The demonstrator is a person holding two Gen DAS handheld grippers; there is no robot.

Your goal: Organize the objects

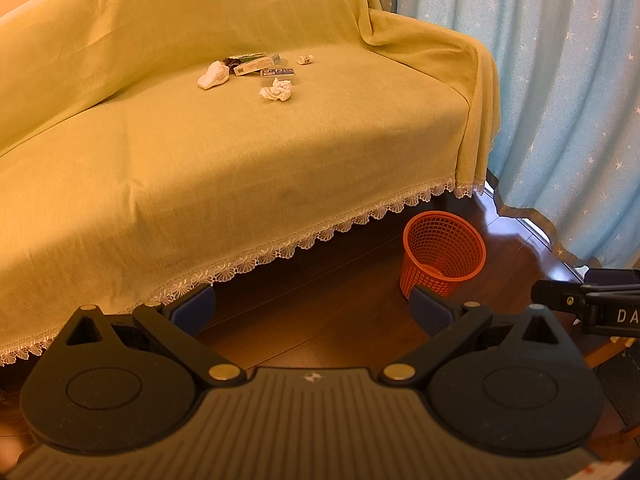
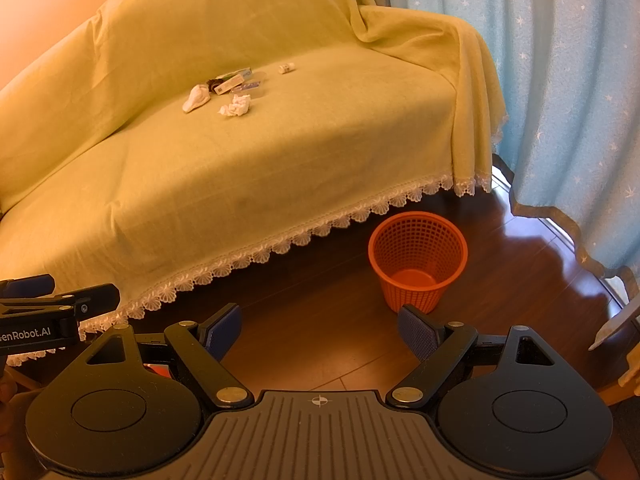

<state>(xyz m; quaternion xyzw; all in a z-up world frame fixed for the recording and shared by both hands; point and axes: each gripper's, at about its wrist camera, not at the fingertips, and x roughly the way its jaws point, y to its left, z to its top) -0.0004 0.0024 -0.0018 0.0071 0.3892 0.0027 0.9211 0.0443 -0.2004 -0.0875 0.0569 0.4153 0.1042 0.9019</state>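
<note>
Both claws (image 1: 312,310) (image 2: 320,330) spread, empty — right view alone shows basket (image 2: 418,258) floor.

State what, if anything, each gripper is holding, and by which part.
Nothing is held. The left gripper and right gripper are both open and empty, above the floor.

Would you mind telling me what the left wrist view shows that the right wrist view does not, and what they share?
Only the left wrist view shows the right claw entering at its right edge, and the open left claw in the foreground. Only the right wrist view shows the left claw at its left edge, its own open claw in the foreground, and the basket's solid floor. Both show the covered sofa, two crumpled tissues, small boxes, a little bottle, the empty orange basket on the floor and the blue curtain.
</note>
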